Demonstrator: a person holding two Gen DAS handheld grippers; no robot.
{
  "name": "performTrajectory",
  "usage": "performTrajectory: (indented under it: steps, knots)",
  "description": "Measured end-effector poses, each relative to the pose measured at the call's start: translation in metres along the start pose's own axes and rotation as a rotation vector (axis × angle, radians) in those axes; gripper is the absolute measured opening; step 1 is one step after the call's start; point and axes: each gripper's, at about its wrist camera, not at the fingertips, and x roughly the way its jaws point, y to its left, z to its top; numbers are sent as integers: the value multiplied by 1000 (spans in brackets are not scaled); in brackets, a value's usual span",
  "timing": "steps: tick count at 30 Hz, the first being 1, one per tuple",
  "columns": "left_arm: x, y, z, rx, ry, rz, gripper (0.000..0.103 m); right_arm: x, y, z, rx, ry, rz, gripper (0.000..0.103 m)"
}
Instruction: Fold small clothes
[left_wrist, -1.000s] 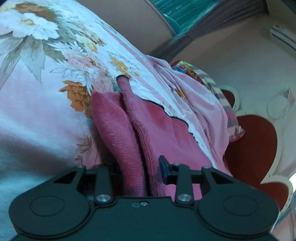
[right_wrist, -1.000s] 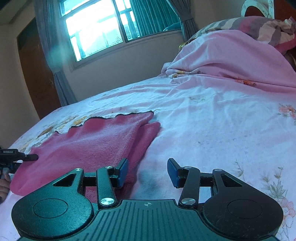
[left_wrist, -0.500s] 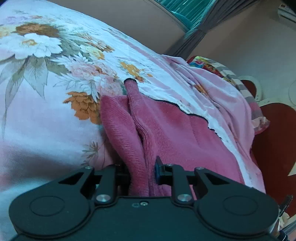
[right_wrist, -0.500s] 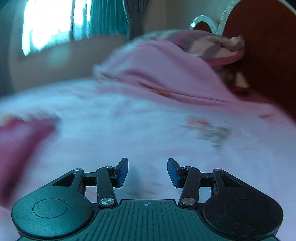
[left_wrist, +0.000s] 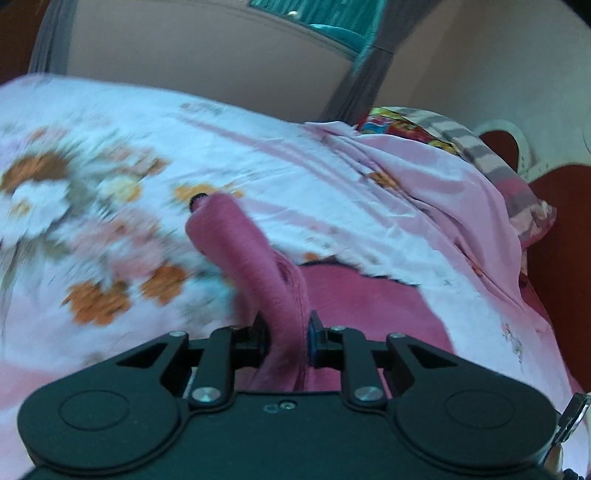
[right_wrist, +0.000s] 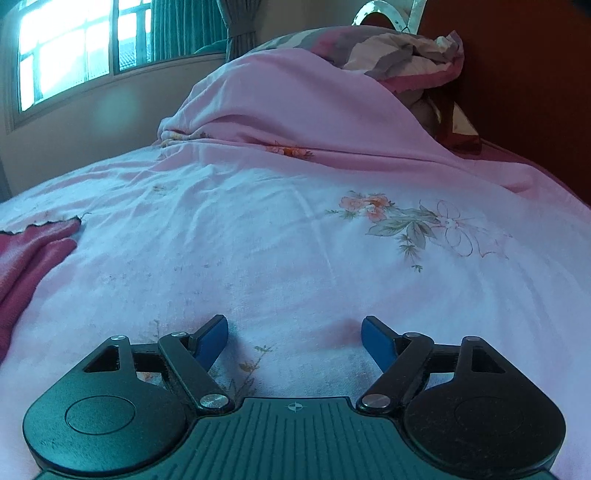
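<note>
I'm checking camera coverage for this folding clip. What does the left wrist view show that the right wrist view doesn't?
Only the left wrist view shows the left gripper, jaws shut on a raised fold of the pink garment, and the bedsheet's large orange flowers. Only the right wrist view shows the right gripper, jaws open and empty, and the bright window. Both show the garment, the floral bedsheet and the pink blanket heap.

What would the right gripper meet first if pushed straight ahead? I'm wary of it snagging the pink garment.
Probably the floral bedsheet, not the pink garment off left; depth is unclear.
</note>
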Motion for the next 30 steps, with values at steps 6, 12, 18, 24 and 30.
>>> performTrajectory:
  steps: [6,12,18,24,30]
  knots:
    - [31,-79,8,83,32,58,18,-3,-6,-2,33,-10,32,80]
    - [69,-144,-8,152,62,149,12,-5,-14,-3,84,-26,74,81]
    - [119,-191,-48,222,159,226,25,-8,-22,-4,134,-38,114,82]
    - [113,-221,-69,301,103,31,90,-8,-27,-4,167,-37,136,82]
    - [1,-178,-55,157,-115,-125,95,-10,-30,-4,189,-45,148,82]
